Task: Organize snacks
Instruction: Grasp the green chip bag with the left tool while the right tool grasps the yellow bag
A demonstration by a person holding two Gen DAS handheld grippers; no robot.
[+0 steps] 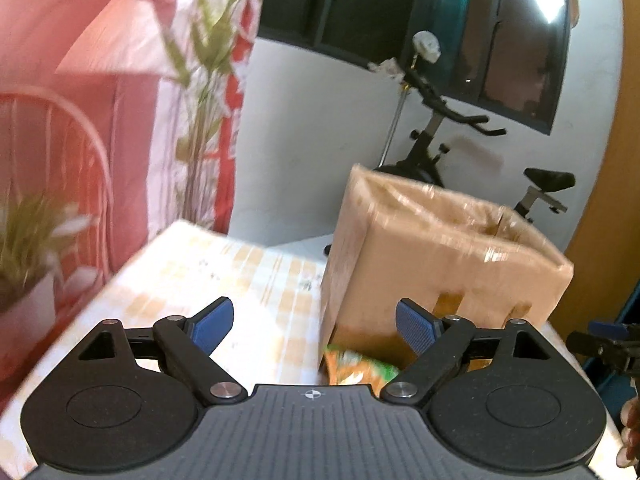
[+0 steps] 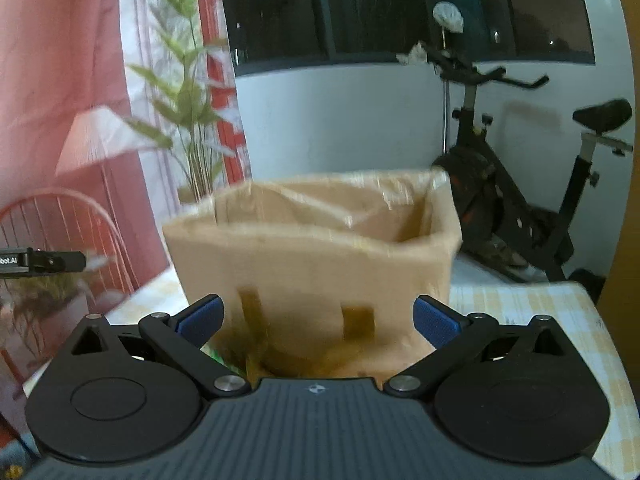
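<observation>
An open cardboard box (image 1: 440, 264) wrapped in clear tape stands on the checked tablecloth (image 1: 224, 280). An orange and green snack packet (image 1: 356, 366) lies on the table at the box's near left corner, just below my left gripper (image 1: 314, 326), which is open and empty. In the right wrist view the same box (image 2: 320, 264) fills the middle, directly ahead of my right gripper (image 2: 316, 322), which is open and empty. A sliver of the green packet (image 2: 218, 358) shows by its left finger. Both views are blurred.
A pink wire chair (image 1: 60, 168) and a potted plant (image 1: 28, 264) stand left of the table. An exercise bike (image 2: 516, 184) stands behind the box by the white wall. The other gripper shows at the right edge (image 1: 608, 342) and at the left edge (image 2: 40, 262).
</observation>
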